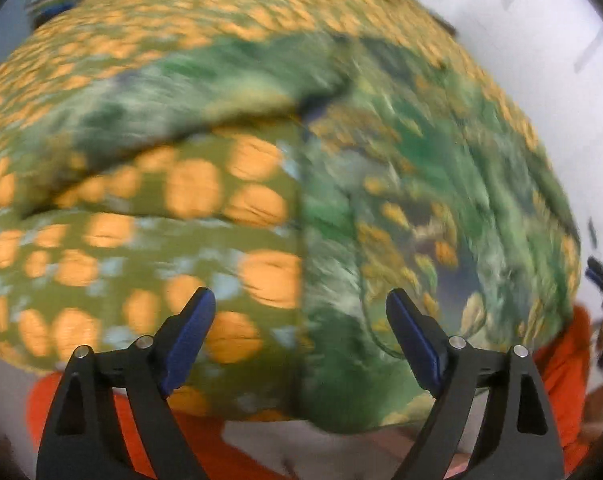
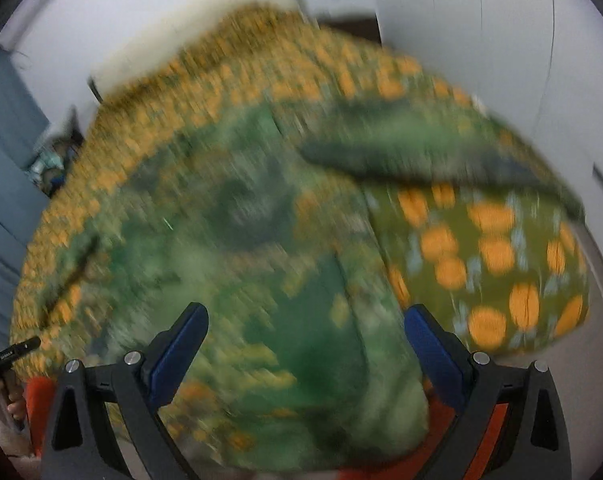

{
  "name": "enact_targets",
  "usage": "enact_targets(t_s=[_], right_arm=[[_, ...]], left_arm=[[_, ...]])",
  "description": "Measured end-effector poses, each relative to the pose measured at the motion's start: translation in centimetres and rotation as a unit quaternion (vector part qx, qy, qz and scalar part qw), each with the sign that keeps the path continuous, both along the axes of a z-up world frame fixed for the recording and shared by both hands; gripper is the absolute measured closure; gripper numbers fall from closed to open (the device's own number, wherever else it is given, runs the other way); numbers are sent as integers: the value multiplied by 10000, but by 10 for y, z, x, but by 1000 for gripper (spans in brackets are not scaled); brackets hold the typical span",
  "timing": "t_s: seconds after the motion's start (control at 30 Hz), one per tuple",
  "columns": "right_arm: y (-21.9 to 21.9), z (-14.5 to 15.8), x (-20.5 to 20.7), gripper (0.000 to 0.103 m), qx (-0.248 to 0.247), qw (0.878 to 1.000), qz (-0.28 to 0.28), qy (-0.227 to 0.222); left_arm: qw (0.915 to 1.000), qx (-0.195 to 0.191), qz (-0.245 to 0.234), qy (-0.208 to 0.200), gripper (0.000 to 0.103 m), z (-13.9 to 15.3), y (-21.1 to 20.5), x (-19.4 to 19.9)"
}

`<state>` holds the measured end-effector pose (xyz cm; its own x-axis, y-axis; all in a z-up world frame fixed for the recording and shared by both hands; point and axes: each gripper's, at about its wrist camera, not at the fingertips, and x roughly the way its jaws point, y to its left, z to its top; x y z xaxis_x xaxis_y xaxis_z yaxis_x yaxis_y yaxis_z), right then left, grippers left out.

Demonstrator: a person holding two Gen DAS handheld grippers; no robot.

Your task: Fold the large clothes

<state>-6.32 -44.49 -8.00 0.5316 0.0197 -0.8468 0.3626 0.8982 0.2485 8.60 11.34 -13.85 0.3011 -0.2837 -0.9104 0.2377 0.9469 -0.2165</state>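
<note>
A large green patterned garment [image 1: 401, 208] with yellow flecks lies on a bed; it also fills the middle of the right wrist view [image 2: 261, 260]. The bed cover [image 1: 161, 240] is olive with orange spots and shows at the right of the right wrist view [image 2: 493, 248]. My left gripper [image 1: 301, 300] is open and empty, hovering over the garment's near edge where it meets the cover. My right gripper [image 2: 305, 312] is open and empty above the garment's near part. Both views are blurred by motion.
An orange cloth [image 1: 561, 364] shows below the bed edge, also in the right wrist view [image 2: 39, 400]. The other gripper [image 2: 5, 356] shows at the far left. White walls [image 2: 481, 20], a blue curtain [image 2: 5, 120] and a cluttered corner [image 2: 49, 164] surround the bed.
</note>
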Motion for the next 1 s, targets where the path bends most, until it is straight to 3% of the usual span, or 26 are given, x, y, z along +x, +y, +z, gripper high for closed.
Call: enact_targets(t_s=[0.13, 0.2, 0.27, 0.37, 0.43, 0.53, 0.73, 0.9, 1.0], right_arm=[[-19, -44, -4, 5, 256, 9959, 123, 854], [-23, -59, -4, 5, 368, 9934, 179, 1071], [-25, -74, -3, 5, 512, 9904, 229, 1263], [-23, -78, 2, 6, 484, 9895, 319, 1322], [-21, -77, 3, 9, 457, 9894, 336, 1336], [-18, -74, 1, 9, 360, 9898, 326, 1342], [-11, -62, 0, 9, 132, 9910, 321, 1291], [-8, -34, 3, 9, -70, 9956, 308, 885], [-10, -5, 3, 9, -296, 9980, 241, 511]], left_arm=[[9985, 87, -318, 429, 17, -28, -22, -6], [9975, -21, -437, 550, 32, -33, -29, -15], [9967, -19, -554, 596, 63, -33, -37, -21], [9970, -18, -581, 516, 83, -28, -42, -27], [9973, 0, -587, 450, 88, -23, -46, -33], [9969, 221, -670, 337, 90, -26, -47, -38], [9966, 222, -610, 502, 88, -33, -42, -38], [9964, 612, -582, 13, 67, -8, -41, -40], [9973, 381, -393, -481, 44, 29, -31, -43]])
